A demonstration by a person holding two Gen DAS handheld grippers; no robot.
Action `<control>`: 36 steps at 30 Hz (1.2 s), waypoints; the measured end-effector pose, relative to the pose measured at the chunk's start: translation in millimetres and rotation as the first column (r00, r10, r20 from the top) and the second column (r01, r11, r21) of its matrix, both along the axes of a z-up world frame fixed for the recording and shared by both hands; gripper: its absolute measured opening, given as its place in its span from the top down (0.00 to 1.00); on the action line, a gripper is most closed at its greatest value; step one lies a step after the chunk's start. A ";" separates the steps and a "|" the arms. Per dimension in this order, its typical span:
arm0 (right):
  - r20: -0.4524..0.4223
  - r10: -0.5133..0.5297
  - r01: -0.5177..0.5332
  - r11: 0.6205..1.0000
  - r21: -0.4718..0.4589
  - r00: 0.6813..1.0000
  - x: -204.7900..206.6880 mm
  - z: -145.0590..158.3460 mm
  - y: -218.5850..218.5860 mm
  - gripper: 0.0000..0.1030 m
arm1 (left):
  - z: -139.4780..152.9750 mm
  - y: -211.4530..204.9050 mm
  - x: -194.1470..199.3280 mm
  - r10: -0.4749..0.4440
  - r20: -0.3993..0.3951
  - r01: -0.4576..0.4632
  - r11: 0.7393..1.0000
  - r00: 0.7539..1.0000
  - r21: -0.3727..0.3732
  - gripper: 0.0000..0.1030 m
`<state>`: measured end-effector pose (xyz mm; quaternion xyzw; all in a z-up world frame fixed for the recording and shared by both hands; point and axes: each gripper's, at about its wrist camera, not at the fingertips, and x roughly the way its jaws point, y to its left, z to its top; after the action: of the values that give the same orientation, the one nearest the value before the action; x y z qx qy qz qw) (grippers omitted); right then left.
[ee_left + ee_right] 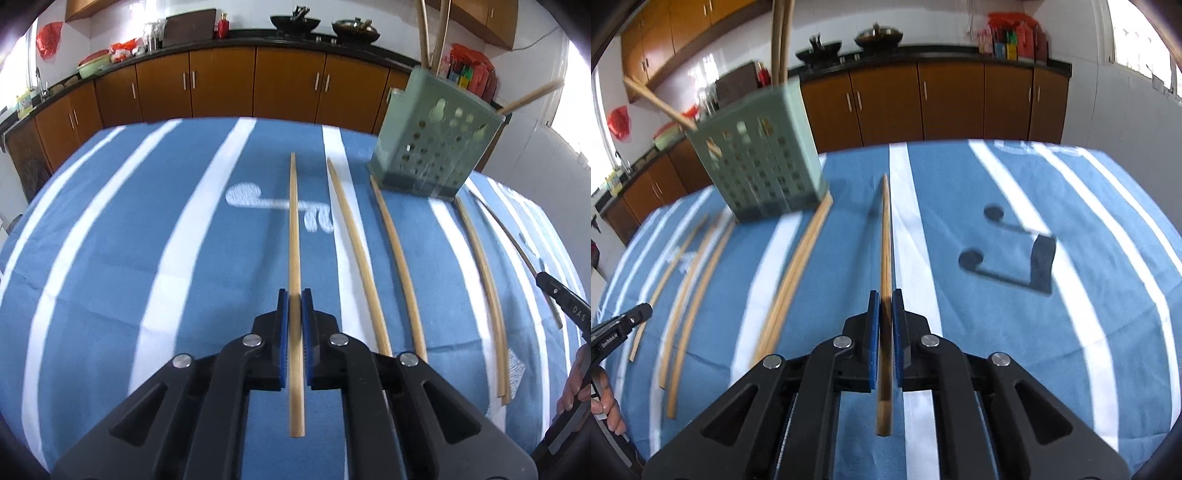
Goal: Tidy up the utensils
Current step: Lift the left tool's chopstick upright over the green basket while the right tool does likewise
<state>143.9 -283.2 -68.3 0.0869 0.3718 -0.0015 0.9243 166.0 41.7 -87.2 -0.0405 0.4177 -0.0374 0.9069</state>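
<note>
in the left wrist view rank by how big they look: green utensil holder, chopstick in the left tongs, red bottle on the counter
1. green utensil holder
2. chopstick in the left tongs, longest but thin, and nearness inflates it
3. red bottle, far off

Surface: table under a blue cloth with white stripes point(110, 258).
Holder: green perforated utensil holder point(436, 147) stands on the cloth, at 1 o'clock in the left wrist view.
Loose chopsticks point(354, 258): several lie on the cloth, from 12 to 3 o'clock.
</note>
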 end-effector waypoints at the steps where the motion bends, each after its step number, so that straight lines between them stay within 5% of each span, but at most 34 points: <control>1: 0.018 -0.004 0.004 1.000 0.005 1.000 -1.4 5.6 -1.6 0.93 | 4.4 0.5 -1.0 0.001 0.011 -0.001 1.000 1.000 -0.001 0.92; 18: 0.221 -0.053 0.040 0.997 0.063 0.974 -16.9 59.0 -18.6 0.93 | 91.6 6.1 -17.0 0.037 0.249 -0.020 0.997 0.968 -0.069 0.92; 27: 0.278 -0.033 0.019 0.998 0.051 0.960 -16.6 78.7 -17.3 0.93 | 118.1 3.1 -19.3 0.022 0.307 -0.005 0.998 0.951 -0.056 0.92; 36: 0.416 0.015 -0.047 0.997 0.068 0.909 -18.5 142.8 -14.8 0.93 | 174.6 -7.3 -22.8 -0.052 0.419 0.082 0.995 0.906 -0.055 0.92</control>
<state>125.4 -297.9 74.6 0.1145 0.1680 0.0459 0.9780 143.2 34.3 87.3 -0.0493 0.2138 -0.0911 0.9714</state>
